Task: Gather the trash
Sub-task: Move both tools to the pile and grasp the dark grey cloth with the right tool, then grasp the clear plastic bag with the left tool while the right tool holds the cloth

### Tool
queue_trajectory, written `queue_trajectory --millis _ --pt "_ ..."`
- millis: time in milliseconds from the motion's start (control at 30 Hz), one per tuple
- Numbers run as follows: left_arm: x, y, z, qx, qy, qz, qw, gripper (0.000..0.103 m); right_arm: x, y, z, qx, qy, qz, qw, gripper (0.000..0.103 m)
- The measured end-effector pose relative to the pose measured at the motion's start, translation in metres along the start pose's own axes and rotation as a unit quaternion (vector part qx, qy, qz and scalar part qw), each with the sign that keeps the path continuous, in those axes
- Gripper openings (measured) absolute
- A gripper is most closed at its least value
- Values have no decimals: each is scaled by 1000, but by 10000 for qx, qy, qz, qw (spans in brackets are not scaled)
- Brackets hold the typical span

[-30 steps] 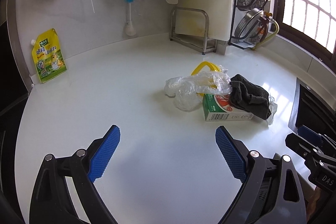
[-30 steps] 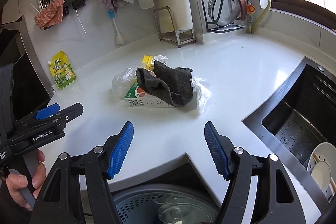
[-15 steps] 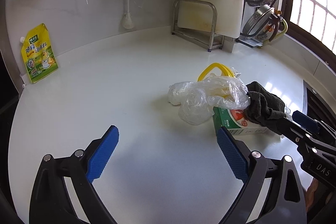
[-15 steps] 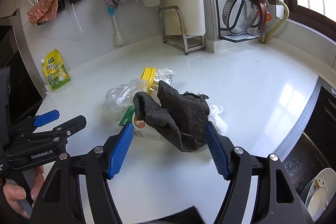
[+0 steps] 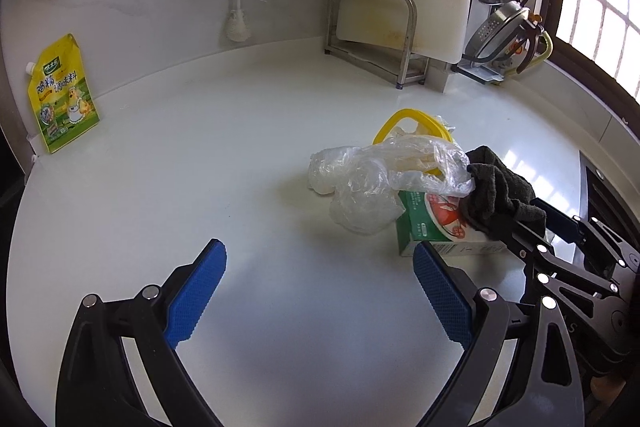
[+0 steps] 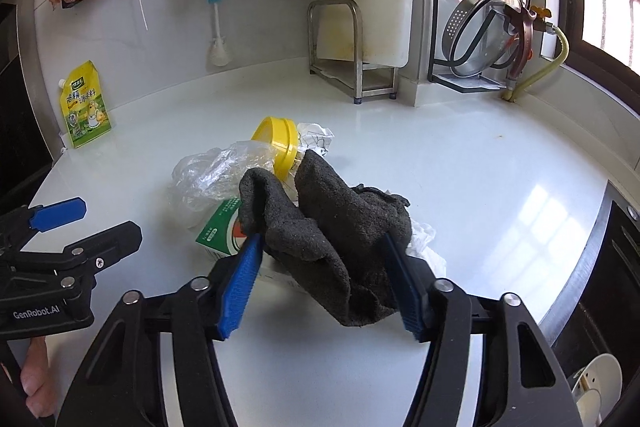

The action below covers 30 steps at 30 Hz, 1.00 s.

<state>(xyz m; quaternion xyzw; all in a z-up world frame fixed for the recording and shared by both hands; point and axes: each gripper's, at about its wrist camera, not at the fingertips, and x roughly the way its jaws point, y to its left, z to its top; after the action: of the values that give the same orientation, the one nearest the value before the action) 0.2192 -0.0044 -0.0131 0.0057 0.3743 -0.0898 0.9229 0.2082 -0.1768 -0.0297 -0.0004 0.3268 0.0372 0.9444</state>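
White kitchen worktop (image 5: 248,131); right gripper (image 6: 324,283) straddles a dark cloth (image 6: 340,227) draped on a green carton (image 5: 430,223), contact unclear; left gripper (image 5: 320,291) spread wide beside the carton

The left gripper (image 5: 316,291) is held low and points forward. Its two jaws are spread wide apart, and nothing sits between them. Its blue pads (image 5: 196,297) face each other across the gap. The person's left hand (image 6: 36,383) holds this gripper from below, and only a few fingers show at the edge.

The right gripper (image 6: 324,283) is off to the right and reaches further forward. Its jaws are part way in, with one blue pad on each side of a dark cloth (image 6: 332,227). The pads (image 6: 240,287) touch the cloth on both sides. Its black tips poke in from the right in the left view.
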Motion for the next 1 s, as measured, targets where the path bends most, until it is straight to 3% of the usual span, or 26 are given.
queue_trajectory --millis 233,567,833,867,933,1000 --pt "16 -1 9 3 99 134 9999 94 -7 -8 1 138 -123 213 9996 29" --pt "35 1 15 -232 346 -26 9991 94 -31 -41 1 871 -360 650 9934 24" --pt "49 -12 26 -65 239 215 9995 93 -38 -45 -1 927 -450 786 9916 23" --pt "52 -14 28 -13 236 272 9994 92 -38 -45 -1 921 -458 796 9915 21" --pt "57 -15 30 47 319 282 9991 72 -38 -45 -1 912 -452 817 9915 19" --pt "61 -14 31 24 410 205 9989 62 -37 -44 -2 887 -439 806 9918 18"
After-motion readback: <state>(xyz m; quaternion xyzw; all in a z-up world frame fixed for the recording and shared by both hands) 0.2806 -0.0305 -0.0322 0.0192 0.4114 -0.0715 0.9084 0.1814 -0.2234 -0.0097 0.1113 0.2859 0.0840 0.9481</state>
